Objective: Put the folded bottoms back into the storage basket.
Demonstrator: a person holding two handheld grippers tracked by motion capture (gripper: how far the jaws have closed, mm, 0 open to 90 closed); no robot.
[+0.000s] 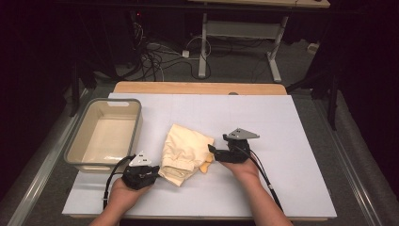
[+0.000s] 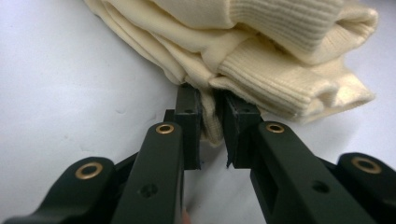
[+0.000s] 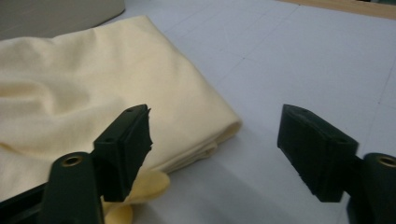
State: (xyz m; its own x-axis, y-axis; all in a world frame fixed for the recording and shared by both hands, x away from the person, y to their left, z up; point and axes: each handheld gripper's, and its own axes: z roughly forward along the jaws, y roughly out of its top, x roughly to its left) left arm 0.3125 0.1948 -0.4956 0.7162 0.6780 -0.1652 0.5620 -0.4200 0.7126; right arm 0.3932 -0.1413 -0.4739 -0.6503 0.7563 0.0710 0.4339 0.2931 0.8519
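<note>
A folded cream garment [image 1: 183, 150] with ribbed cuffs lies on the white table [image 1: 244, 117], left of centre. My left gripper [image 1: 156, 173] sits at its near left corner. In the left gripper view the pads of this gripper [image 2: 212, 121] are shut on a thin fold of the garment [image 2: 280, 56] beside a ribbed cuff. My right gripper [image 1: 212, 151] is at the garment's right edge. In the right gripper view this gripper [image 3: 215, 140] is open: one jaw stands over the cream garment [image 3: 93, 79], the other over bare table, and neither presses the cloth.
A grey plastic bin [image 1: 136, 123] with a pale inside stands at the table's left edge, close behind the left hand. A wooden strip [image 1: 197, 88] runs along the table's far edge. Beyond it are table legs and cables on the floor.
</note>
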